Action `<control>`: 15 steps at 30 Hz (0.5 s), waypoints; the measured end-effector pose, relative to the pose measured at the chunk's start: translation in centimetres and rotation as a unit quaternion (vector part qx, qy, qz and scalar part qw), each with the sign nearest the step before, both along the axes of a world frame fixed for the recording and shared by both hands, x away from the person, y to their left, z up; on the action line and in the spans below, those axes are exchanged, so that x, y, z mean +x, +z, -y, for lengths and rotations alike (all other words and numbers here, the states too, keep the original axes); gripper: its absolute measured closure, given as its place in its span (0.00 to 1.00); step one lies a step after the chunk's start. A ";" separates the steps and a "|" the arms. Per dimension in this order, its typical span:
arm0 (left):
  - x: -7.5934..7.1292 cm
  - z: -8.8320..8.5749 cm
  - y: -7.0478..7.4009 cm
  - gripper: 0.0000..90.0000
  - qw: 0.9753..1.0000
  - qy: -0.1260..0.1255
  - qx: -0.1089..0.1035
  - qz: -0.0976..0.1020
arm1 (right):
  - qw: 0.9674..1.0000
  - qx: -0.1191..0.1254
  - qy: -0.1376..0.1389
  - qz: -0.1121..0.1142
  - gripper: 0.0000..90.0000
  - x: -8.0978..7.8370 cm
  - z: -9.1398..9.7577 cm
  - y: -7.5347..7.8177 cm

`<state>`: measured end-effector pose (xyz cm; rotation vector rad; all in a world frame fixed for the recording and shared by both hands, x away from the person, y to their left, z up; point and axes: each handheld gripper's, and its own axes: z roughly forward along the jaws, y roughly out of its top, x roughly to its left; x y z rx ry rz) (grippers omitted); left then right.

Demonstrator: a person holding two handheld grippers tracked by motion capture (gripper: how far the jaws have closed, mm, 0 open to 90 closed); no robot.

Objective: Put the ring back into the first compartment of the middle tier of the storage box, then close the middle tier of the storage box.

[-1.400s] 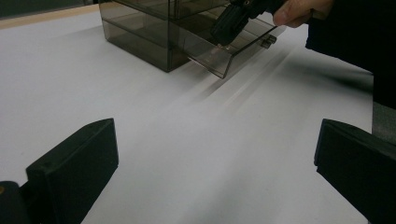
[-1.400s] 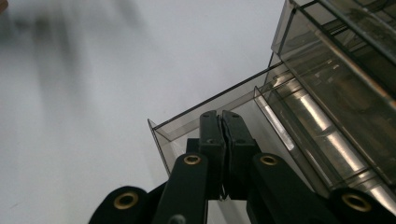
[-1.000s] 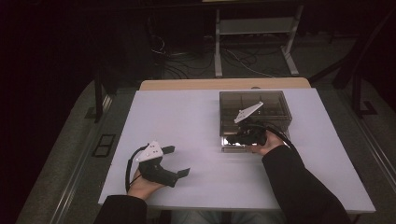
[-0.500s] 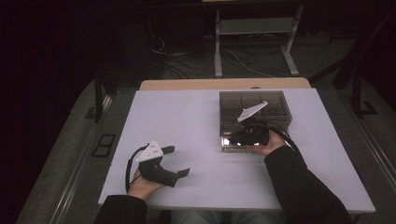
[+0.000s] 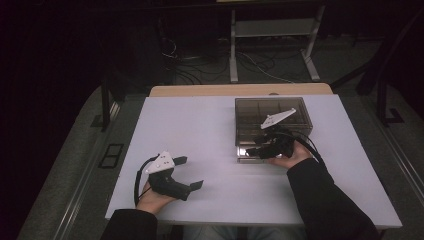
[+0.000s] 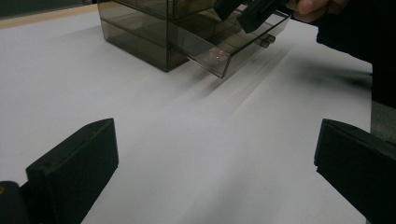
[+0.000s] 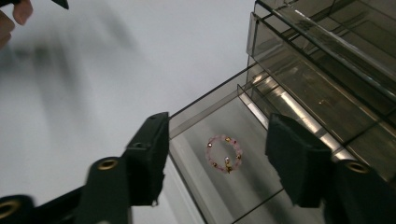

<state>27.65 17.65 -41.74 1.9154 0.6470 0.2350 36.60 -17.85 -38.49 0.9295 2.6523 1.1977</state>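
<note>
We see a smoky clear drawer box (image 5: 272,117) standing toward the far right part of the white table (image 5: 200,130), with its bottom drawer (image 7: 219,172) pulled out toward the near edge. In that open drawer lies a small pink bead bracelet (image 7: 224,153), flat on the drawer floor and apart from its walls. Our right tongs (image 5: 257,150) hover just above the drawer; the jaws have just been opening and now stand partly apart, one on each side of the bracelet in the right gripper view, with nothing pressed between them. Our left tongs (image 5: 190,172) rest near the front left corner of the table, well apart from the box, jaws spread wide and empty, pointing across the table toward the drawer. The left gripper view shows the open drawer from the side, with the right hand (image 6: 317,5) above it.
</note>
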 end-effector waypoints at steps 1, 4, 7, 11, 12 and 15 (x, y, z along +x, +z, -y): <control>0.0 0.0 0.0 0.00 1.000 0.000 0.000 0.000 | 1.000 0.002 -0.003 0.003 0.36 -0.2 0.1 0.1; 0.0 0.0 0.0 0.00 1.000 0.000 0.000 -0.001 | 1.000 0.010 -0.012 0.003 0.30 -0.6 0.5 0.4; 0.0 0.0 0.0 0.00 1.000 0.000 -0.001 0.000 | 1.000 0.018 -0.016 0.004 0.22 -1.0 0.8 0.6; 0.0 0.0 0.0 0.00 1.000 0.000 -0.001 0.000 | 1.000 0.026 -0.016 0.007 0.22 -1.7 1.2 0.8; 0.0 0.0 0.0 0.00 1.000 0.000 -0.001 0.000 | 0.999 0.029 -0.015 0.005 0.22 -1.9 1.2 0.9; 0.0 0.0 0.0 0.00 1.000 0.000 0.000 0.000 | 0.999 0.030 -0.014 0.004 0.21 -2.3 1.4 0.9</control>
